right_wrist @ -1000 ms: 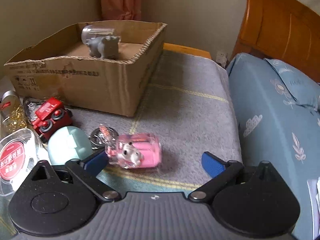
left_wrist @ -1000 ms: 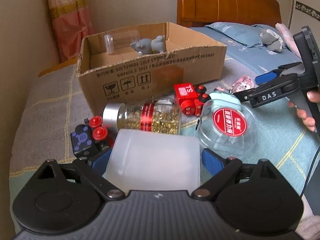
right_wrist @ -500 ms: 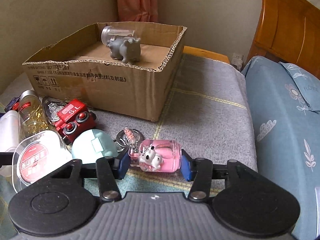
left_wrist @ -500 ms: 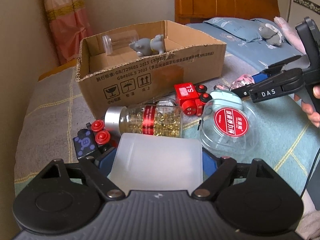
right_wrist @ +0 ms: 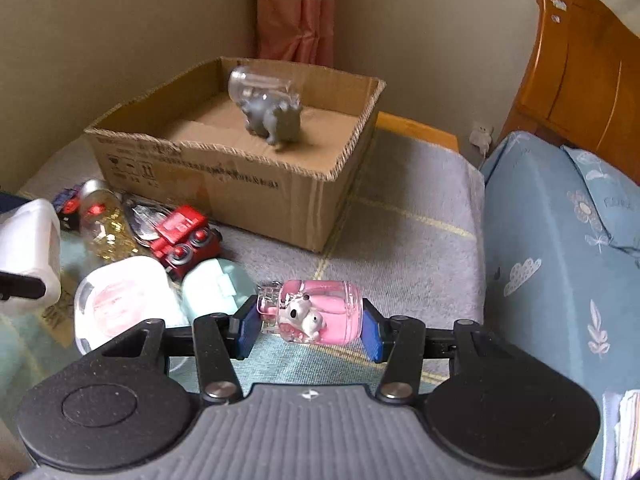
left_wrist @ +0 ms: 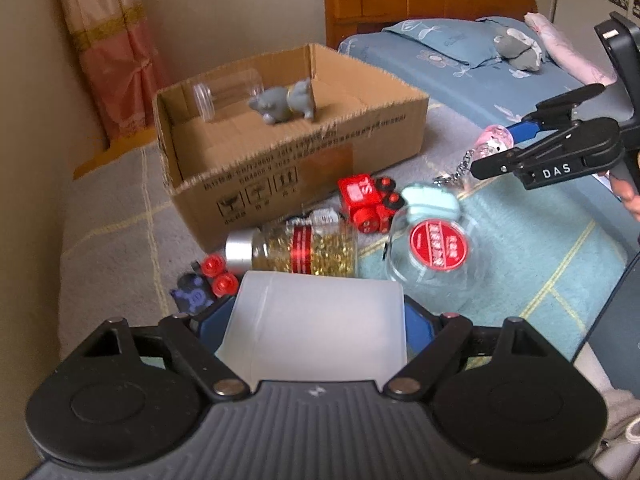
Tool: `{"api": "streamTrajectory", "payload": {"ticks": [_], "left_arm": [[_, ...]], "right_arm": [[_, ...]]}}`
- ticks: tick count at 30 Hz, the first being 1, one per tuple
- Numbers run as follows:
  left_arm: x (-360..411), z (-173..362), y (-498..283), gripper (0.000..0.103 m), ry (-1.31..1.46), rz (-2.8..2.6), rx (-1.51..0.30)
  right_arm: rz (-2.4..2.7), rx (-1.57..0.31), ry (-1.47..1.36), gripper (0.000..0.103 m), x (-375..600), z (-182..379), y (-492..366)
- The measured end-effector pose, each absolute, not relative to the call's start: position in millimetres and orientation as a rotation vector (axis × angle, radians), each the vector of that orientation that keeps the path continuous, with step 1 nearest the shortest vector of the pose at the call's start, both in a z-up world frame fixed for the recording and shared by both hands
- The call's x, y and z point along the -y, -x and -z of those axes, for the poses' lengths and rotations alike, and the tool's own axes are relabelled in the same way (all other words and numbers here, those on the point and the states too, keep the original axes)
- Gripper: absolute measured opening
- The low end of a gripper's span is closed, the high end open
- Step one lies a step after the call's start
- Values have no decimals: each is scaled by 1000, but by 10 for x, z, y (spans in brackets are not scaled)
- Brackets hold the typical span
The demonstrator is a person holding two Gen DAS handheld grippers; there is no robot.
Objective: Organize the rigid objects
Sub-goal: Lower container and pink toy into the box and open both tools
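Pink keychain bottle (right_wrist: 316,312) sits crosswise between the blue pads of the right gripper (right_wrist: 310,330), pinched end to end, lifted clear of the blanket (right_wrist: 400,216); its chain dangles below in the left wrist view. White translucent box (left_wrist: 320,324) fills the gap of the left gripper (left_wrist: 320,322), both blue pads pressed vs its side walls, so it's clamped too.

Vs a sec ago: right jaws were spread wide w/ the bottle lying loose on the blanket betw them; they've since closed on it. Left jaws stood a bit wider around the box then & have narrowed onto it. Both grippers sit higher now, the clutter on the bed looks further below. Rest of the pile hasn't shifted.

Looks: bottle is a small clear cylinder, pink inside, w/ a white cartoon dog figure & a ribbed clear cap on the left end. Box is frosted white plastic, squarish, plain.

Around: cardboard box (right_wrist: 224,176) further back, open top, holding a grey animal toy (right_wrist: 276,120) & a clear empty jar (right_wrist: 260,84) on its side. In front of it lie a red toy train (right_wrist: 184,238), a jar of gold capsules (left_wrist: 304,254), a mint case (right_wrist: 216,284), a round clear tub w/ red label (left_wrist: 432,252), and a dark cube w/ red knobs (left_wrist: 200,288).
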State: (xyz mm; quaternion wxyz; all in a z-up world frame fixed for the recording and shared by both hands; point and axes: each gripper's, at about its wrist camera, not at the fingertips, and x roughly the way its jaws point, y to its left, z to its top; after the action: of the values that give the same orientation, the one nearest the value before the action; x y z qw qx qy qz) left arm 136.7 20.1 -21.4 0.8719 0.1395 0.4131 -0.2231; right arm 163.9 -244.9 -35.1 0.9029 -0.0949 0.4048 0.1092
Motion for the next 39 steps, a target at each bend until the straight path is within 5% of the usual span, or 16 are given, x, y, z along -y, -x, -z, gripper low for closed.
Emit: {"api": "streamTrajectory", "payload": {"ticks": [23, 39], "left_arm": [[5, -778, -2146, 85, -352, 433, -662], [56, -500, -2746, 85, -305, 376, -741]], "right_arm": [[-309, -637, 246, 54, 2181, -816, -1967], [-288, -782, 196, 58, 2053, -362, -2708]]}}
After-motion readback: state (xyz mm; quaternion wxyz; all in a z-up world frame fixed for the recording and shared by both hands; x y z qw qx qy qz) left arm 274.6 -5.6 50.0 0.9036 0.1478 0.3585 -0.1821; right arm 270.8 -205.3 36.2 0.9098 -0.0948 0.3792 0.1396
